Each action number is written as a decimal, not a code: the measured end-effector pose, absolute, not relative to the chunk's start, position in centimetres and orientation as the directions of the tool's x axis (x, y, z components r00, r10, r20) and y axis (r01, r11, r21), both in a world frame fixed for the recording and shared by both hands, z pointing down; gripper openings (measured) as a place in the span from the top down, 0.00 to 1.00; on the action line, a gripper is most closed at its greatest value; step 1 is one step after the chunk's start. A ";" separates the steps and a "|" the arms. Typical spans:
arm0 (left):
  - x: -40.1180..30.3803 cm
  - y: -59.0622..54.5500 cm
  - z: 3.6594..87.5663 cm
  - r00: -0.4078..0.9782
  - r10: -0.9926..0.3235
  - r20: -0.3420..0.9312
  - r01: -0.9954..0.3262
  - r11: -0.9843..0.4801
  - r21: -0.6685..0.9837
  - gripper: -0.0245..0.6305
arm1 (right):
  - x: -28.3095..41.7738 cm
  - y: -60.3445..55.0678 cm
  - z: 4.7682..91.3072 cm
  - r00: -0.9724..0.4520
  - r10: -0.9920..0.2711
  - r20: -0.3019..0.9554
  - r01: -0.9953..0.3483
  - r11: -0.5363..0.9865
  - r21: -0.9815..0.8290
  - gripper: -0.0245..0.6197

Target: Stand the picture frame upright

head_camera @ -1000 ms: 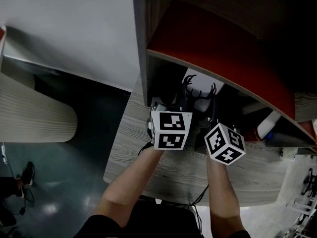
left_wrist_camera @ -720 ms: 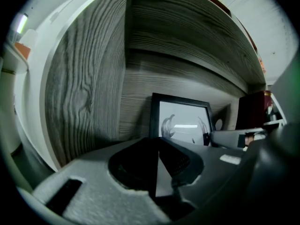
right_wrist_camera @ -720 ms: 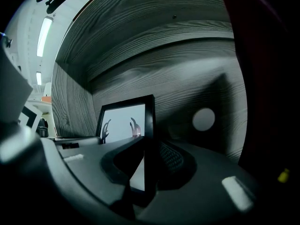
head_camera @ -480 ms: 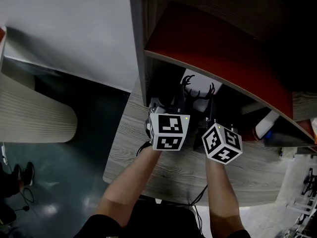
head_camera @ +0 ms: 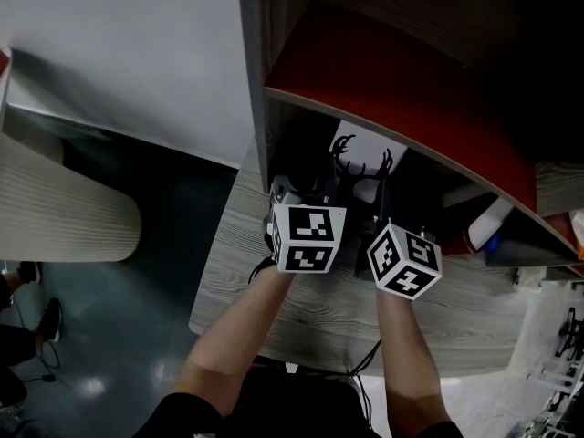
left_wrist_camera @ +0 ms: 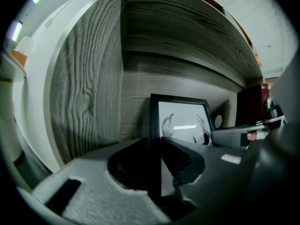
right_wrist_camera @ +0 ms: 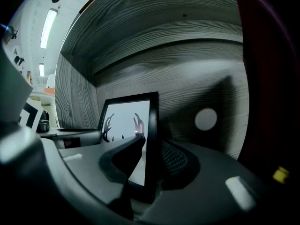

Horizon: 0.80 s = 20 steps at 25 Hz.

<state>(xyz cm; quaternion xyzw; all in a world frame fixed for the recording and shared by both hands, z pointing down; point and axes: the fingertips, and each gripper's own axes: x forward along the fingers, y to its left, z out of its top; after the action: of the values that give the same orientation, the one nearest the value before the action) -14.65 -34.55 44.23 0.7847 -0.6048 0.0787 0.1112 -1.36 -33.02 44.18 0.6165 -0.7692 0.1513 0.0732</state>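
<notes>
The picture frame [right_wrist_camera: 129, 125] stands upright on the desk [head_camera: 274, 272] just before the alcove's back panel [right_wrist_camera: 187, 88], each side edge between the loosened jaws of the left gripper [left_wrist_camera: 153, 146] and right gripper [right_wrist_camera: 151, 146], which have just been opening, so I'd judge only withdrawal remains.

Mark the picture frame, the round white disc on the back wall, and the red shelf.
picture frame [right_wrist_camera: 125, 125], right gripper view, white print area.
white disc [right_wrist_camera: 205, 118], right gripper view, its centre.
red shelf [head_camera: 392, 89], head view, its top face.
</notes>
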 end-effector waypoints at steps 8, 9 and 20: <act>-14.8 -34.1 44.6 0.258 -0.927 0.273 -0.966 -0.244 0.085 0.83 | -1.7 -32.6 44.6 -0.239 -0.917 0.320 -0.969 0.205 -0.135 0.81; -14.8 -34.1 44.6 0.258 -0.926 0.275 -0.966 -0.244 0.085 0.83 | -1.8 -32.6 44.8 -0.240 -0.914 0.326 -0.969 0.206 -0.135 0.81; -14.5 -34.1 44.7 0.278 -0.917 0.288 -0.961 -0.262 0.094 0.87 | -1.8 -32.7 45.0 -0.241 -0.908 0.342 -0.969 0.206 -0.135 0.81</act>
<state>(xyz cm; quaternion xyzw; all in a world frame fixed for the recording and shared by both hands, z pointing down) -14.48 -34.06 44.67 0.7894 -0.5945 0.0878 0.1254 -1.79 -32.72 45.04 0.6089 -0.7708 0.1620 0.0938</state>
